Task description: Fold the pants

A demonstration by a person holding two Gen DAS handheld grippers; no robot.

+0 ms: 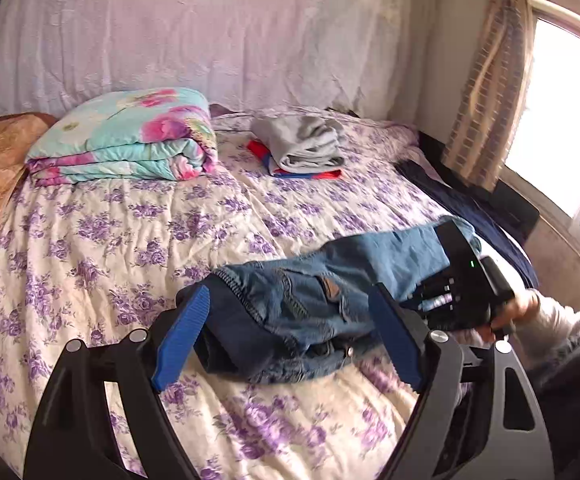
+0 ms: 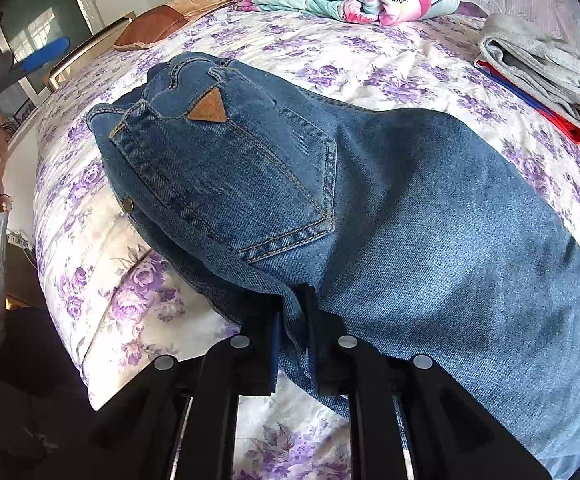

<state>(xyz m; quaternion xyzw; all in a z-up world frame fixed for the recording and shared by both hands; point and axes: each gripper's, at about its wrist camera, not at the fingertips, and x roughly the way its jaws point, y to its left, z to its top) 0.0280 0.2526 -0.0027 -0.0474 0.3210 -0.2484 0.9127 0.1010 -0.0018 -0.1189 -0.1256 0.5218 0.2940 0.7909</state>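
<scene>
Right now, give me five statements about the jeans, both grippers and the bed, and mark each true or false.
1. The right gripper is shut on the jeans. True.
2. The left gripper is clamped on the denim. False: its blue fingers stand wide apart, and no pinch shows.
3. A folded grey garment lies on top of a red and blue one. True.
4. The floral quilt is spread flat over the bed. False: it sits folded in a stack near the head end.
5. The jeans' brown triangular patch faces up in the right wrist view. True.
</scene>
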